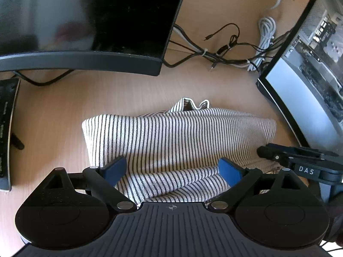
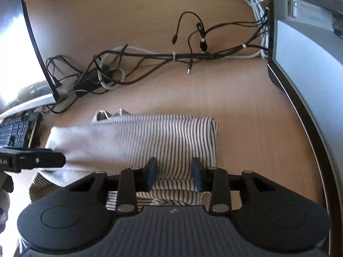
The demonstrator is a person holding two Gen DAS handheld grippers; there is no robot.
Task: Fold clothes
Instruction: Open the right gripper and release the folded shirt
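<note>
A black-and-white striped garment lies folded in a thick rectangular bundle on the wooden desk.

One striped garment, two monitors, one keyboard, two tongs.

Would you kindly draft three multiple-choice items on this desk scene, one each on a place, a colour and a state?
1. Where does the striped garment lie?
A. On the wooden desk, between two monitors
B. Draped over a chair
C. Inside a basket

2. What colour are the left gripper's pads?
A. Red
B. Blue
C. Yellow

3. How does the garment lie?
A. Spread flat in one layer
B. Hanging from a hanger
C. Folded over in layers

Answers:
1 A: bare desk wood shows around it, with a dark monitor and a lit monitor beyond.
2 B: both pads show blue.
3 C: stacked striped layers show at its near edge.
</note>
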